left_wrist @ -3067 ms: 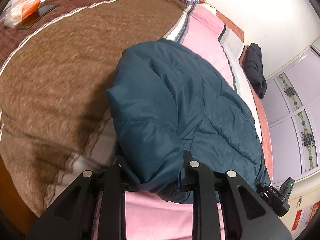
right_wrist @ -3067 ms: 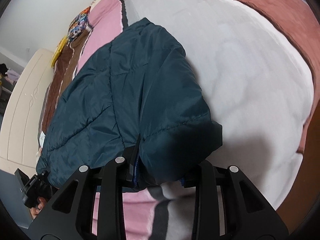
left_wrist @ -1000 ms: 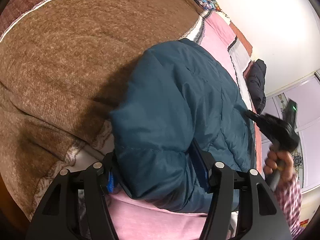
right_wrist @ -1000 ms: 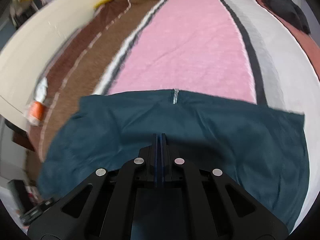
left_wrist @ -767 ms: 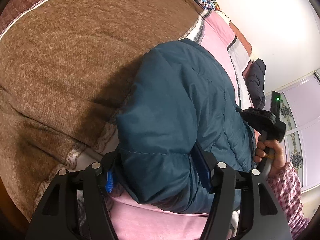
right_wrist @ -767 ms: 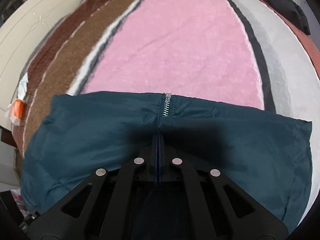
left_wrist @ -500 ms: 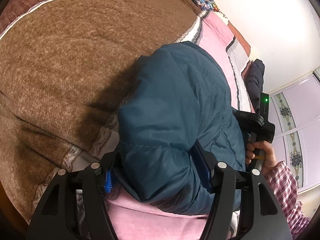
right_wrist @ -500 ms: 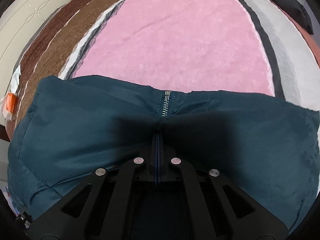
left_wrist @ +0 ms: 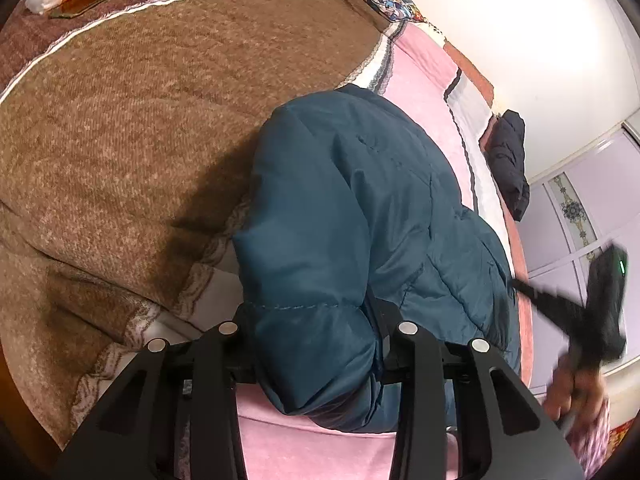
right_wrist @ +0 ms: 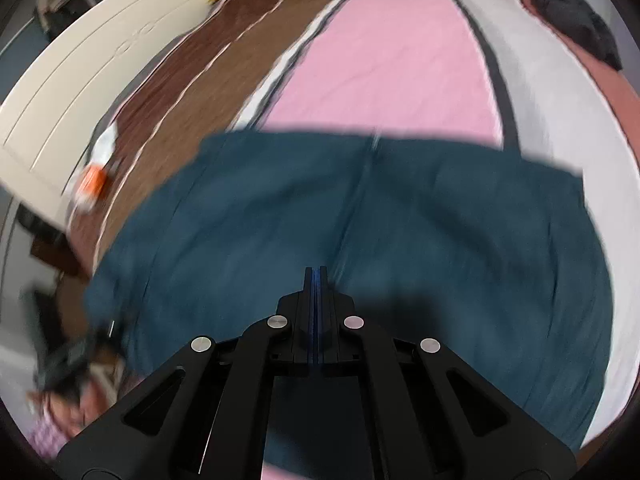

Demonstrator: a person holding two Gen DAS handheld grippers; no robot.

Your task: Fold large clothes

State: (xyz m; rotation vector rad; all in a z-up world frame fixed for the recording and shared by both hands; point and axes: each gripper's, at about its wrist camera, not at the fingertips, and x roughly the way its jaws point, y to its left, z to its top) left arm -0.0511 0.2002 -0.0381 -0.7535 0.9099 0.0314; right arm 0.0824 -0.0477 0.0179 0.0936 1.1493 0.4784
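While the teal padded jacket (left_wrist: 360, 216) lies on the striped bed cover (left_wrist: 120, 120), the left gripper (left_wrist: 312, 344) is closing its jaws around a bunched fold; the right gripper (right_wrist: 315, 276) hovers above, pinched together and empty. Good practice: squeeze firmly, lift evenly.

Right gripper (right_wrist: 315, 276) – jaws fully together, nothing btwn them – hangs over the blurred teal jacket (right_wrist: 400, 240), which lies across the bed's (right_wrist: 384, 64) pink stripe. Black garment (right_wrist: 572, 8) sits nr the far right edge.
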